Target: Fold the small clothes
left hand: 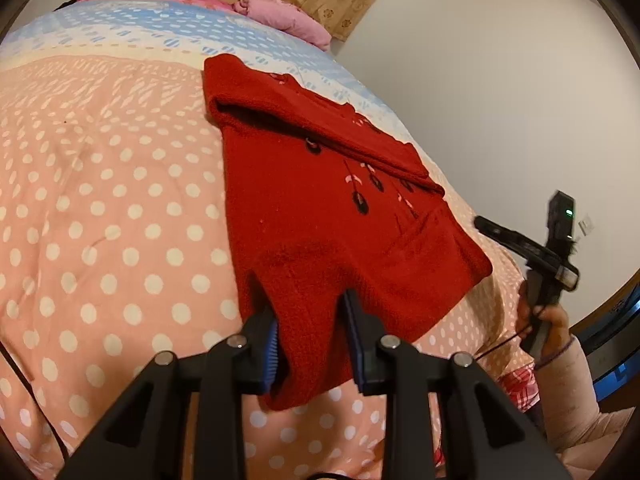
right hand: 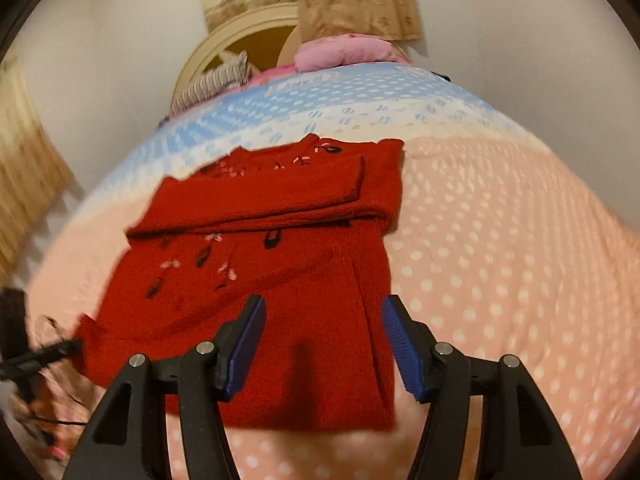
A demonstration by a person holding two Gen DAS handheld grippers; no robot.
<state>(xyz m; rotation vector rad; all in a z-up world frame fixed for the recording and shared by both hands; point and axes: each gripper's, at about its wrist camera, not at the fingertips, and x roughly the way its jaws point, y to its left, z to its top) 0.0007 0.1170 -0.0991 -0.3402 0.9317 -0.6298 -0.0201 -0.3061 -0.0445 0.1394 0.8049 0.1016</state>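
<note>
While the left gripper (left hand: 310, 334) pinches the red sweater's (left hand: 320, 216) hem, the blurred right gripper (right hand: 322, 344) gapes empty.

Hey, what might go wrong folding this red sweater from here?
The left tool has the red sweater hem bunched between its pads, so lifting may drag the folded sleeve loose. The right tool hangs open over the hem, gripping nothing: a one-sided lift could skew the fold.

Left gripper (left hand: 310, 330) tilts downward, blue pads close together with red knit cloth pinched between them. Right gripper (right hand: 322, 340) tilts downward too, jaws well apart, nothing gripped. The right hand (left hand: 550, 322), pale sleeve at wrist, grasps its handle.
</note>
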